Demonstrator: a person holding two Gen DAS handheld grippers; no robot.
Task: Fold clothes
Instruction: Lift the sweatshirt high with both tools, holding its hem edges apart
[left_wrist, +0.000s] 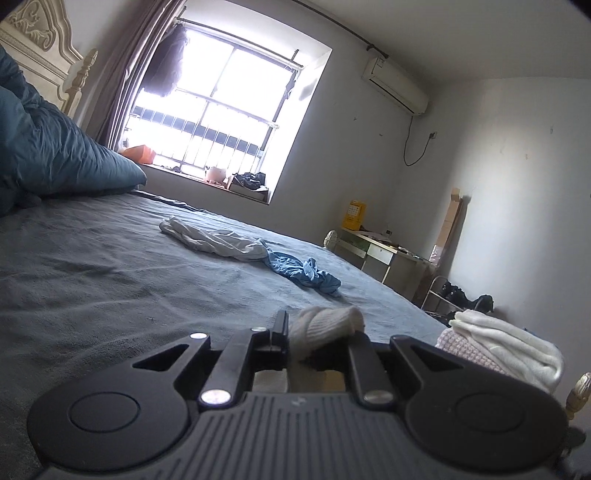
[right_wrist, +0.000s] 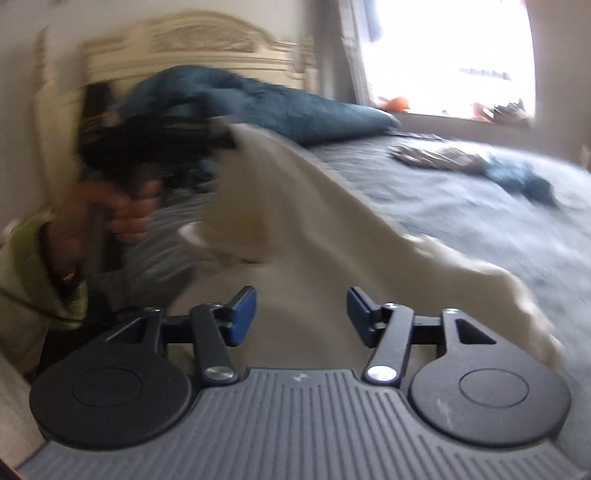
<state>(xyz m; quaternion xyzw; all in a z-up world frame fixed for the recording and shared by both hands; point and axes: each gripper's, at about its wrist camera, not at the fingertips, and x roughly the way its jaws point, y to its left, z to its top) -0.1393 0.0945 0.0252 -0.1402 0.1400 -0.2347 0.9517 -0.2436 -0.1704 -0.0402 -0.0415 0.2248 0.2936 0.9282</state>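
A cream knit garment (left_wrist: 325, 326) is bunched between the fingers of my left gripper (left_wrist: 320, 332), which is shut on it just above the grey-blue bed sheet (left_wrist: 110, 258). In the right wrist view, which is blurred, the same cream garment (right_wrist: 295, 206) hangs as a slanted sheet from the left gripper (right_wrist: 221, 134), which a person's hand (right_wrist: 125, 210) is holding. My right gripper (right_wrist: 301, 314) is open. Its blue pads (right_wrist: 245, 314) stand apart in front of the cloth and do not press on it.
A white garment (left_wrist: 218, 240) and a crumpled blue one (left_wrist: 299, 271) lie farther out on the bed. Folded white and pink clothes (left_wrist: 506, 347) sit at the right bed corner. A teal duvet (left_wrist: 48, 147) is piled by the headboard (right_wrist: 207, 40). A desk (left_wrist: 380, 254) stands by the wall.
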